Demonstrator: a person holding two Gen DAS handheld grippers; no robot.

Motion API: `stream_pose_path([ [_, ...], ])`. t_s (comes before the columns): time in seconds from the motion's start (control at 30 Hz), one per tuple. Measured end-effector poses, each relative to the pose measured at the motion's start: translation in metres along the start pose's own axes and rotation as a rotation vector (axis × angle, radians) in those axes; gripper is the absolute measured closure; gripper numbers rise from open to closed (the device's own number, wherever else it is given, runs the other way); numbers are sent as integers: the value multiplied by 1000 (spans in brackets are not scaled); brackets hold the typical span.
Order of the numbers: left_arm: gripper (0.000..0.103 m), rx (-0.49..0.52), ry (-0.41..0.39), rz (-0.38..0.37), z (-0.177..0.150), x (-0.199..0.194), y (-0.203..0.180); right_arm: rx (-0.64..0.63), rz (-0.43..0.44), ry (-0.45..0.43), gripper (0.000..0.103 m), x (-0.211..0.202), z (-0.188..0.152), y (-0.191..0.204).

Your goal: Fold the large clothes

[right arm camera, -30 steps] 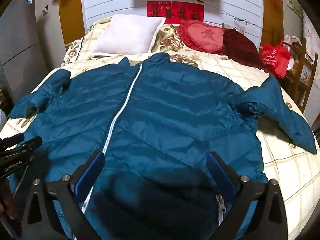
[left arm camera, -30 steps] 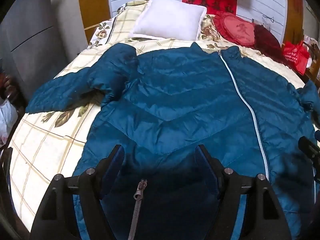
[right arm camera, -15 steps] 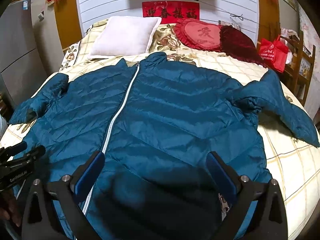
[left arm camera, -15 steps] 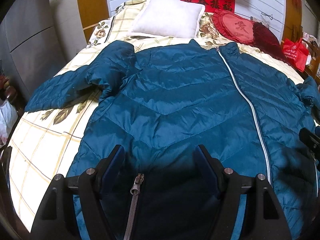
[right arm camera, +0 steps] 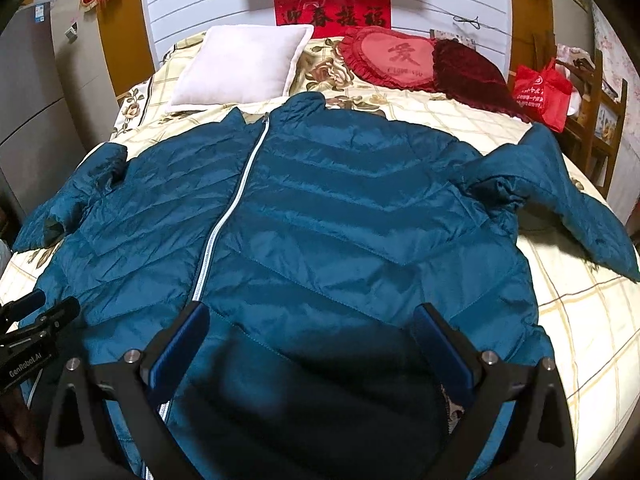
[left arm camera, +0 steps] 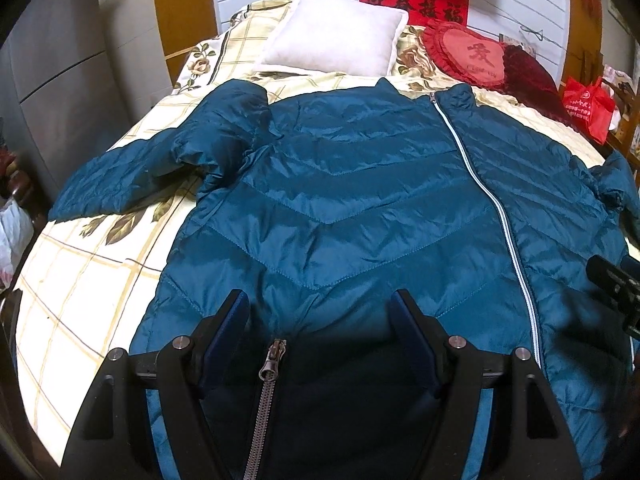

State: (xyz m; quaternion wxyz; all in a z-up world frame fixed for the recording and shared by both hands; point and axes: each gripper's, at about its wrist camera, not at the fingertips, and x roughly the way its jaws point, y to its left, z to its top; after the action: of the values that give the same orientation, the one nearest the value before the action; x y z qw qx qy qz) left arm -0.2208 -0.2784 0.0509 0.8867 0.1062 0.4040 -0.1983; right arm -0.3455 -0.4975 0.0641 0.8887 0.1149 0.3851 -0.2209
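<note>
Jacket (left arm camera: pixel 360 208) lies flat, zipped, front up on bed (left arm camera: pixel 80 280), sleeves out to each side; left gripper (left arm camera: pixel 320 316) and right gripper (right arm camera: pixel 312 328) hover over hem, fingers wide, holding nothing, so best pinch one sleeve first and fold it across chest.

Before me the bed (right arm camera: pixel 580 320), under a cream checked, flower-printed cover, carries the teal quilted jacket (right arm camera: pixel 320 220) spread flat, zipped, both sleeves out sideways, and beyond its collar a white pillow (right arm camera: pixel 244 66), a red heart cushion (right arm camera: pixel 390 60) and a dark red cushion (right arm camera: pixel 472 74).
</note>
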Motion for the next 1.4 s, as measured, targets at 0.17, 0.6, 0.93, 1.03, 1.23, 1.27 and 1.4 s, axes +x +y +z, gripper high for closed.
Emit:
stream_pose_path([
  [0.17, 47, 0, 2, 1, 0, 1, 0, -11, -7, 6, 0, -1, -1, 1],
  [0.6, 47, -2, -10, -5, -2, 0, 0, -18, -27, -2, 0, -2, -2, 1],
  [0.93, 47, 1, -39, -38, -2, -7, -6, -10, -9, -9, 0, -1, 0, 0],
  [1.03, 47, 8, -38, -36, -1, -6, -8, -17, -17, -5, 0, 1, 0, 2],
  [1.23, 47, 13, -51, -36, -4, -9, -5, 4, -9, -13, 0, -1, -1, 0],
  [1.27, 47, 14, -52, -31, -4, -9, -5, 3, -12, -12, 0, 0, 0, 0],
  [1.4, 47, 0, -39, -43, -5, -7, -2, 10, -13, -4, 0, 1, -2, -1],
])
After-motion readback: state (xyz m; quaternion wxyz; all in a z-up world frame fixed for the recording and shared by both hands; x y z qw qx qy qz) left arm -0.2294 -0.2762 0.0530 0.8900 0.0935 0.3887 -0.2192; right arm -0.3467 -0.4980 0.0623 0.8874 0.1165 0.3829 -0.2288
